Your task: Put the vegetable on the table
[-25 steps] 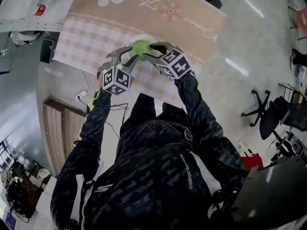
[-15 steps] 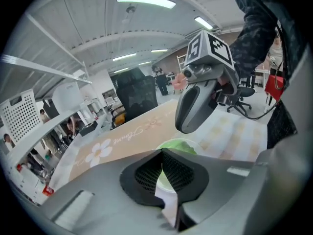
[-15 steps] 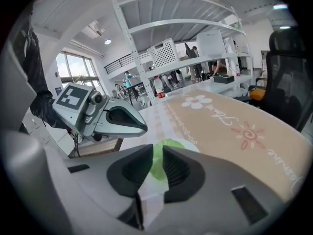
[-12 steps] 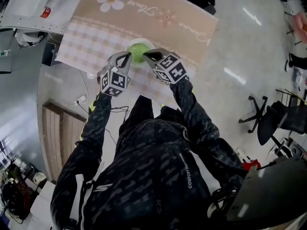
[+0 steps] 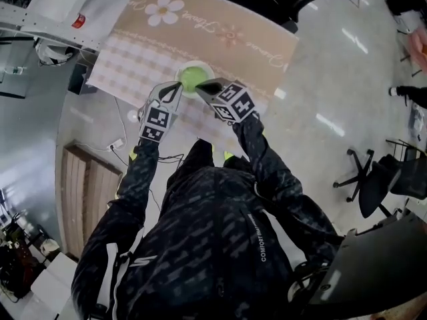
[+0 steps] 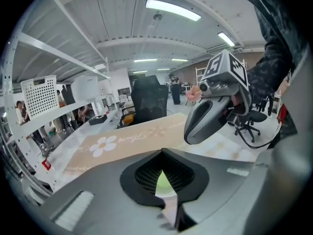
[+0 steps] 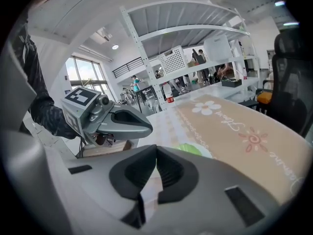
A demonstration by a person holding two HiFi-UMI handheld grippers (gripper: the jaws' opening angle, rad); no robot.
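Legible writing: one jacket word and cursive script on the cloth

White print running up the back of the person's dark patterned jacket (image 5: 265, 237) starts with "COMFORT"; the rest is too small to read. Beyond the left hand-held gripper (image 5: 177, 86) and the right hand-held gripper (image 5: 201, 85), the beige flower-printed tablecloth (image 5: 253, 45) carries a cursive word (image 5: 205, 24) beside its white daisy (image 5: 163, 9), seemingly "Flower". A second cursive word (image 5: 269, 59), farther right of the right hand-held gripper, cannot be made out. A small red label (image 5: 79, 21), far to the left of the left hand-held gripper, is unreadable.
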